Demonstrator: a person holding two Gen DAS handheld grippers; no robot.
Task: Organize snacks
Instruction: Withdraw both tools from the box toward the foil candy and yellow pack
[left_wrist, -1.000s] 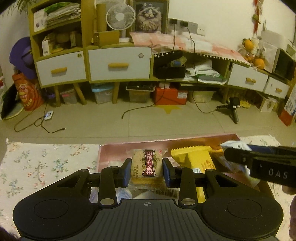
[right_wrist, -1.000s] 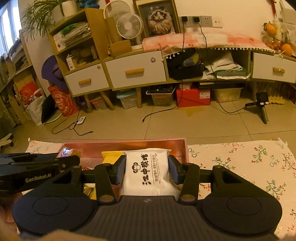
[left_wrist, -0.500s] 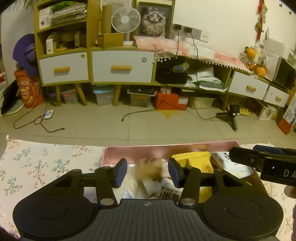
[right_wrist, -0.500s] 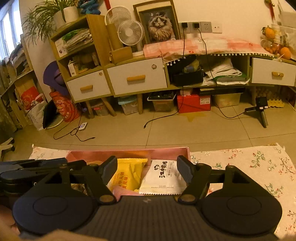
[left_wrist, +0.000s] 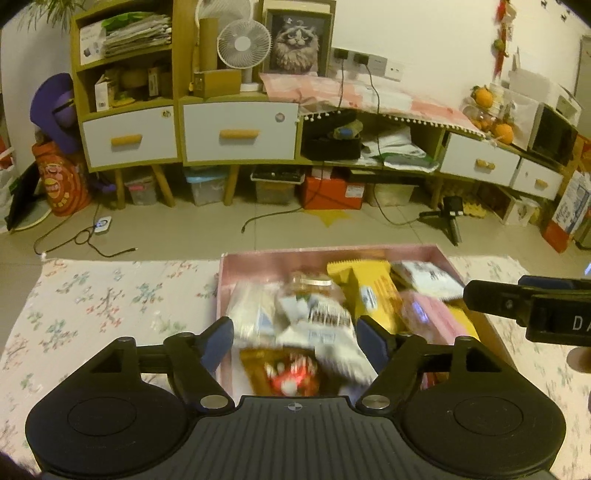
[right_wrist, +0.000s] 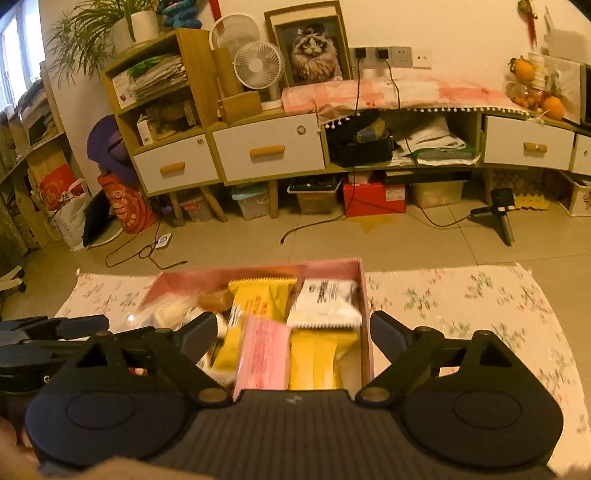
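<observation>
A pink box lies on the floral cloth, filled with several snack packets. In the left wrist view my left gripper hovers over the box's left half, its jaws opening and nothing pressed between them; blurred white packets lie below. In the right wrist view my right gripper hangs above the box's right half, jaws opening wide and holding nothing. Beneath it lie a white packet, yellow packets and a pink packet. Each gripper's arm shows at the edge of the other's view.
The floral cloth covers the surface on both sides of the box. Beyond it is tiled floor with cables, a small tripod, and a low cabinet with drawers.
Both grippers let go of their packets, which now lie in the box. Both pairs of jaws have spread, and both grippers have pulled back and up from the box.
</observation>
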